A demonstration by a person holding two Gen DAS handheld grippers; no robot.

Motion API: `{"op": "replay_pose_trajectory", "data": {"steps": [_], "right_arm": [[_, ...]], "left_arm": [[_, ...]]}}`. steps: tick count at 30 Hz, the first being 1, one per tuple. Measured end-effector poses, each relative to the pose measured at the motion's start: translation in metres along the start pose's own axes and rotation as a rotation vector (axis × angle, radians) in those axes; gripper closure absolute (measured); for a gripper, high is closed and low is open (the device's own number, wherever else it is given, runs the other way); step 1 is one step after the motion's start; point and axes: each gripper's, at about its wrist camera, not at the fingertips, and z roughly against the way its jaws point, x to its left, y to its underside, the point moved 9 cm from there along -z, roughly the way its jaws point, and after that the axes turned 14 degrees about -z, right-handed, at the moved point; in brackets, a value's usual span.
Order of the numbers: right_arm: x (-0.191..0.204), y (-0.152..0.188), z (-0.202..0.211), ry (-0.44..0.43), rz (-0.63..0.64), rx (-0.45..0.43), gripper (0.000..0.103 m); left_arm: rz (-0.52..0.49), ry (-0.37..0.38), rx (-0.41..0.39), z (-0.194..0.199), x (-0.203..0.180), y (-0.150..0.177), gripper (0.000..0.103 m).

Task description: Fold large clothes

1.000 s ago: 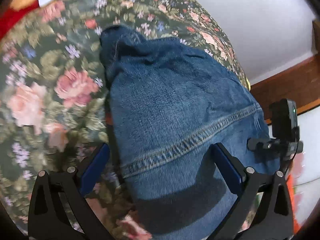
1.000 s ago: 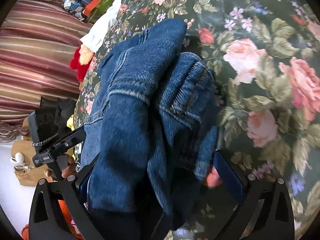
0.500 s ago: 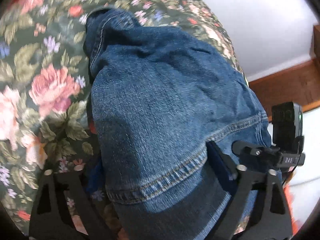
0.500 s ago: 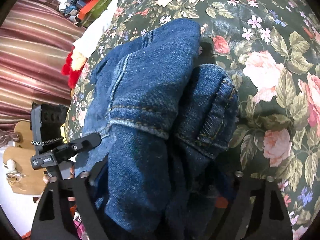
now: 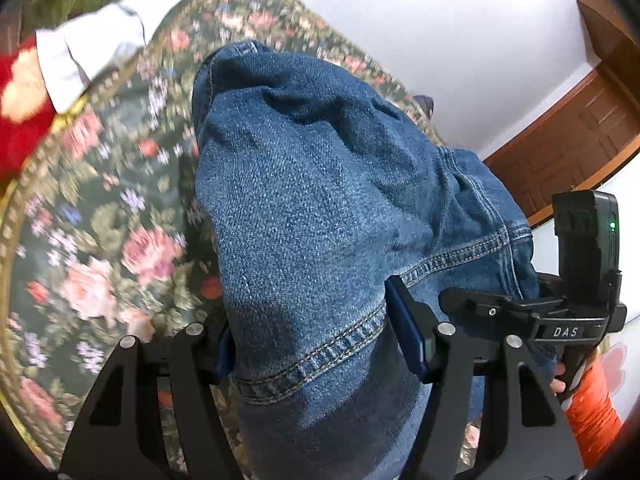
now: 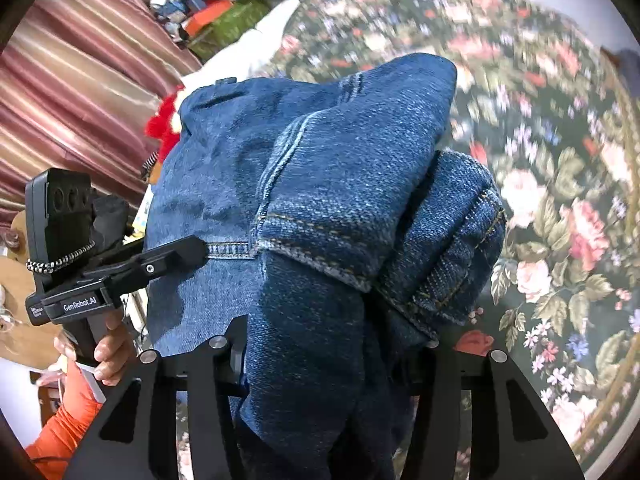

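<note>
Closing on a stitched hem, the left gripper (image 5: 316, 344) bites thick denim; the jeans (image 5: 320, 184) hang heavy and floppy above the floral bedspread (image 5: 100, 220); rightward, the right gripper (image 6: 332, 352) pinches bunched layers, jaws closing; seams give the firmest hold.

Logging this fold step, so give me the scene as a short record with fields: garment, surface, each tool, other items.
garment: blue jeans, bunched in thick folds, hems showing
surface: dark floral bedspread under the jeans
left tool: jaws closing, pads pressing the denim at a stitched hem
right tool: jaws closing on a thick bundle of folded denim
other items: white cloth and red plush thing at the bed's far edge; striped curtain; orange sleeve
</note>
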Motion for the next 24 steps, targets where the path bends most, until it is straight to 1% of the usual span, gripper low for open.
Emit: {"op": "replay_pose_trajectory", "data": {"steps": [2, 7, 13, 16, 19, 21, 24], "right_arm": [[0.014, 0.000, 0.014, -0.007, 0.005, -0.029, 0.056], [0.051, -0.002, 0.045, -0.029, 0.028, -0.089, 0.056], [0.099, 0.000, 0.072, -0.046, 0.078, -0.172, 0.056], [0.117, 0.002, 0.073, -0.067, 0.081, -0.178, 0.056], [0.132, 0.006, 0.059, -0.096, 0.069, -0.158, 0.056], [0.136, 0.010, 0.048, -0.111, 0.060, -0.143, 0.056], [0.139, 0.020, 0.026, -0.123, 0.046, -0.114, 0.056]], "left_arm": [[-0.013, -0.002, -0.022, 0.020, -0.001, -0.001, 0.038], [-0.054, -0.029, -0.092, 0.072, -0.003, -0.018, 0.038], [-0.061, -0.053, -0.153, 0.119, 0.015, -0.028, 0.038], [-0.063, -0.077, -0.155, 0.134, 0.028, -0.024, 0.038], [-0.053, -0.094, -0.137, 0.141, 0.042, -0.011, 0.038], [-0.036, -0.096, -0.117, 0.138, 0.056, -0.001, 0.038], [-0.014, -0.100, -0.080, 0.121, 0.077, 0.014, 0.038]]}}
